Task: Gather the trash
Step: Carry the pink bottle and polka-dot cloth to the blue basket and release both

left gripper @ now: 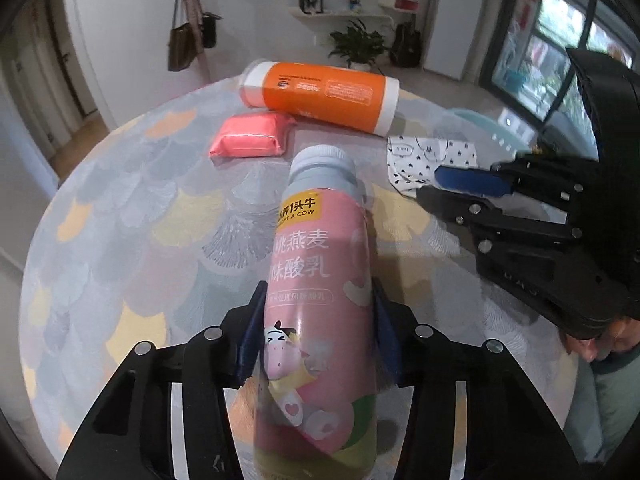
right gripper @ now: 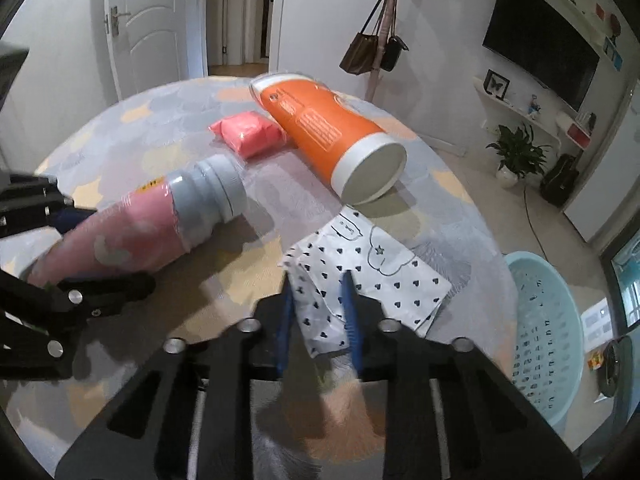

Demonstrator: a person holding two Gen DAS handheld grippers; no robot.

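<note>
Clamped between the blue pads of my left hand-held gripper (left gripper: 320, 332) is a pink yogurt bottle (left gripper: 316, 280), lying on the patterned counter (left gripper: 140, 220) with its grey cap pointing far. My right hand-held gripper (right gripper: 320, 320) pinches the near edge of a heart-print paper wrapper (right gripper: 372, 276). Farther off lie a pink packet (left gripper: 250, 136) and an orange canister (left gripper: 320, 96); a pale blue basket (right gripper: 548, 320) stands right of the counter.

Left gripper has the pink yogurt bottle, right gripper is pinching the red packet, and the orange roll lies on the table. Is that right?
Not quite. The right gripper is pinching the white heart-print wrapper, as the right wrist view shows; the red packet lies untouched beside the orange roll. The rest stands: the left gripper has the pink yogurt bottle.
</note>
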